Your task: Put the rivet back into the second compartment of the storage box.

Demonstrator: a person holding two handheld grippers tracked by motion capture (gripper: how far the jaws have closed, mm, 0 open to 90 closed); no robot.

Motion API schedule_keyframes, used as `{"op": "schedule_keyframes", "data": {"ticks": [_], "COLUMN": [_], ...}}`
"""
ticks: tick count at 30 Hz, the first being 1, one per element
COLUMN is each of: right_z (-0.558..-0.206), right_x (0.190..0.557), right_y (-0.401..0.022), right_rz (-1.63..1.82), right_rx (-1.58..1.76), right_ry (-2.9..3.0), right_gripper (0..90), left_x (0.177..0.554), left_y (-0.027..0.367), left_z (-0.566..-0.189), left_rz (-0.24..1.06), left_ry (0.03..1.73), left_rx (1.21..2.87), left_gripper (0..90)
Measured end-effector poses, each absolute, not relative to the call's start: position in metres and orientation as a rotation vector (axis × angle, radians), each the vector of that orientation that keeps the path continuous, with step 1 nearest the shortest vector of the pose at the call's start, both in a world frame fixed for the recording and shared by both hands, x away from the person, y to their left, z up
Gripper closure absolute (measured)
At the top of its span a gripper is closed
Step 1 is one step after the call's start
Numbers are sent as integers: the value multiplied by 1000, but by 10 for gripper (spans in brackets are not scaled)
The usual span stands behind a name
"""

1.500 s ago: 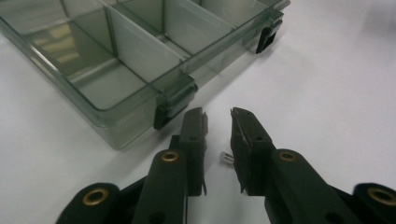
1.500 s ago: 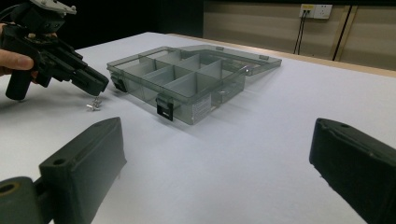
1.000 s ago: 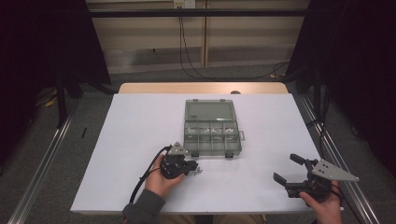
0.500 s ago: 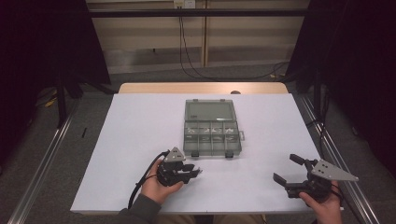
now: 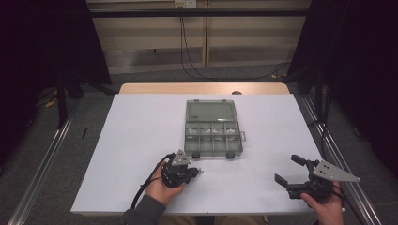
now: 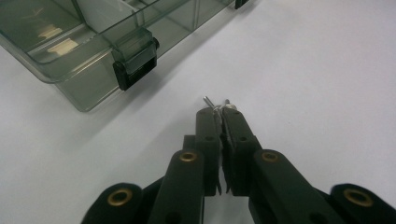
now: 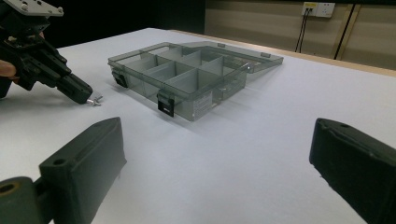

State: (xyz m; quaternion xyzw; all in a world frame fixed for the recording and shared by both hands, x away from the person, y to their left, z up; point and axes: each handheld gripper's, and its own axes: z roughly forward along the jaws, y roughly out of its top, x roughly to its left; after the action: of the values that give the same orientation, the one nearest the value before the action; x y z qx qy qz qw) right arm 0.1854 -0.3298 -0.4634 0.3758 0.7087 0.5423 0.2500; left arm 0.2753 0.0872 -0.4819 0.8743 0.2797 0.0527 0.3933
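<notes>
White laminate covers the tabletop; mid-table sits a smoky clear-plastic compartment box, lid open. Near the front edge the left gripper has just closed its jaws on a small shiny wing screw, so lift straight, without twisting. The right gripper rests spread apart by the front right corner.

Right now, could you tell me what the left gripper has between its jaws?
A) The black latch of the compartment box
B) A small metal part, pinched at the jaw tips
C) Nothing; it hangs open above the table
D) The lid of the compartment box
B: in the left gripper view the left gripper is closed on a small metal part at its tips, on the white table short of the compartment box.
</notes>
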Motion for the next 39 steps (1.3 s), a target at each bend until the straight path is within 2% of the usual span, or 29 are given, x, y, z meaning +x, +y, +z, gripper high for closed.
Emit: {"op": "schedule_keyframes", "data": {"ticks": [7,19,39], "right_z": [-463,-463,-465], "right_x": [185,186,187], "right_y": [-330,-329,-328], "right_rz": [1480,1481,1486], "right_rx": [1024,1022,1032], "right_ry": [1927,1926,1924], "right_gripper": [27,27,27], "left_x": [277,288,326], "left_y": [88,94,74], "left_z": [-480,-463,-440], "left_rz": [115,99,124], "left_ry": [748,795,817], "left_rx": [2210,2100,2001], "left_gripper": [866,866,866]}}
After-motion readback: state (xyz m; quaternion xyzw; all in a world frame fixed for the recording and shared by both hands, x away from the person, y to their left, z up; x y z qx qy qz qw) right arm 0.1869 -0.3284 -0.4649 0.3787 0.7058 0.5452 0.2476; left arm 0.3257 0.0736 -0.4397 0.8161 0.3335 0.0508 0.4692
